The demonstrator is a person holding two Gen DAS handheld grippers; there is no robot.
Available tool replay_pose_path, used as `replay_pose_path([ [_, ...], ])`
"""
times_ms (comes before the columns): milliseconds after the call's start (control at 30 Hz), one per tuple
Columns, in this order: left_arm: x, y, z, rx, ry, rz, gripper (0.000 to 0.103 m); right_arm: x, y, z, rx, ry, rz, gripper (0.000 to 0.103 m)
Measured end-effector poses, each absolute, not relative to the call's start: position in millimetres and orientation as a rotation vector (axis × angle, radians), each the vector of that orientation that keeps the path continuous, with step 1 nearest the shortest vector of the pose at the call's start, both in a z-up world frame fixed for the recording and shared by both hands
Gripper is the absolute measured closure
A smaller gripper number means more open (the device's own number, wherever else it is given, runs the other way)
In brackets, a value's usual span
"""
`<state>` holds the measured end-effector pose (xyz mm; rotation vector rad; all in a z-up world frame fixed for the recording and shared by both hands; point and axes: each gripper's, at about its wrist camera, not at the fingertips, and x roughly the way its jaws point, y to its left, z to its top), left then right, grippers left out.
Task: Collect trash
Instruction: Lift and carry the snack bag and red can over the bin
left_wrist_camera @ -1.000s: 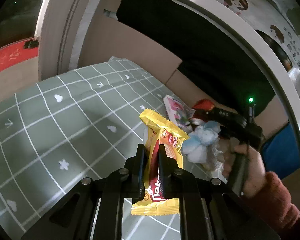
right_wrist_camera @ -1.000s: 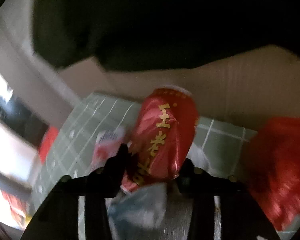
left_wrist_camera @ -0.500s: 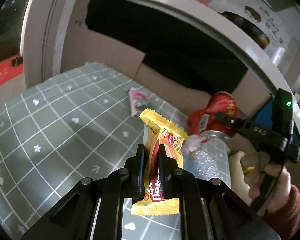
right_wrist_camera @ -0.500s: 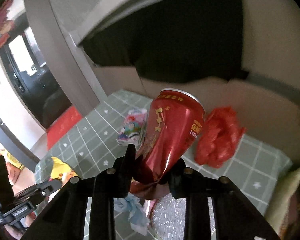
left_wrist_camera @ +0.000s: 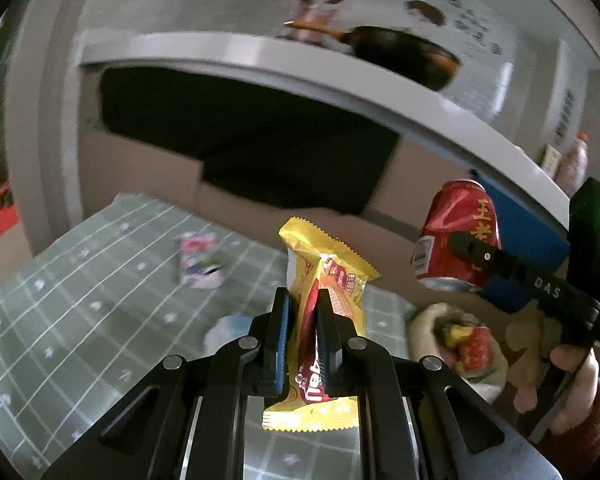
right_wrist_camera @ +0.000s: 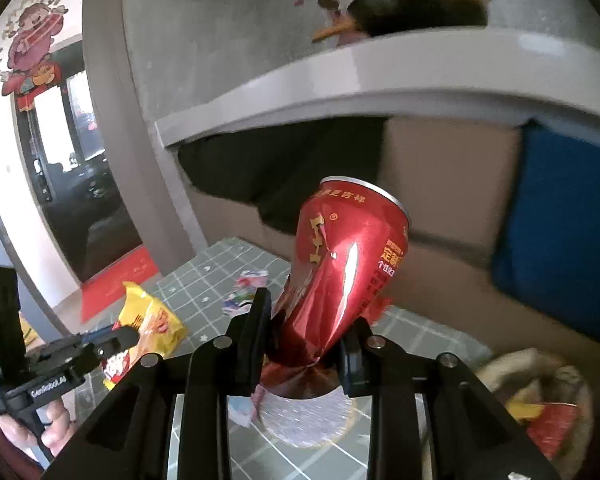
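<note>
My left gripper point(left_wrist_camera: 302, 300) is shut on a yellow snack wrapper point(left_wrist_camera: 325, 280) and holds it upright above the green checked mat point(left_wrist_camera: 80, 312). My right gripper point(right_wrist_camera: 306, 316) is shut on a crushed red drink can point(right_wrist_camera: 342, 276), lifted above the mat; the can also shows at the right of the left wrist view point(left_wrist_camera: 458, 236). The left gripper with the wrapper point(right_wrist_camera: 148, 324) shows at the lower left of the right wrist view. A beige cloth bag point(left_wrist_camera: 456, 340) holding coloured trash sits at the mat's right end, below the can; it also shows in the right wrist view point(right_wrist_camera: 540, 396).
A pink printed wrapper point(left_wrist_camera: 200, 260) lies on the mat farther back. A blue-white crumpled tissue point(left_wrist_camera: 230, 330) and a silvery foil piece point(right_wrist_camera: 308, 420) lie near the grippers. Cardboard boxes point(left_wrist_camera: 140, 176) and a grey counter ledge point(left_wrist_camera: 300, 64) stand behind the mat. A blue panel point(right_wrist_camera: 556, 232) is at the right.
Both grippers have risen and swung right toward the cloth bag. The can went from down among the trash on the mat to high above it. The red plastic scrap is hidden behind the can.
</note>
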<state>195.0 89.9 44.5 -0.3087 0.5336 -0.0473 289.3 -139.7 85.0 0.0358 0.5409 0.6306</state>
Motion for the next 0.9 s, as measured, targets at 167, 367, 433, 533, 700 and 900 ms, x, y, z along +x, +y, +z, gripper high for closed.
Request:
replay_pose_path([
  [167, 202, 46, 66, -0.246, 0.481, -0.121, 0.09, 267, -184, 96, 0.032, 0.495, 0.553, 0.076],
  [367, 211, -14, 86, -0.18, 0.43, -0.231, 0.09, 243, -240, 106, 0.043, 0.448, 0.45, 0.076],
  [433, 215, -34, 92, -0.168, 0.418, -0.268, 0.09, 237, -254, 106, 0.041, 0.438, 0.416, 0.076],
  [533, 219, -58, 96, -0.161, 0.41, -0.308, 0.09, 226, -273, 106, 0.026, 0.43, 0.367, 0.076],
  [700, 228, -91, 95, -0.146, 0.422, -0.36, 0.09, 212, -303, 104, 0.008, 0.424, 0.298, 0.076],
  [900, 238, -117, 83, -0.129, 0.454, -0.399, 0.09, 211, -319, 94, 0.003, 0.433, 0.259, 0.076],
])
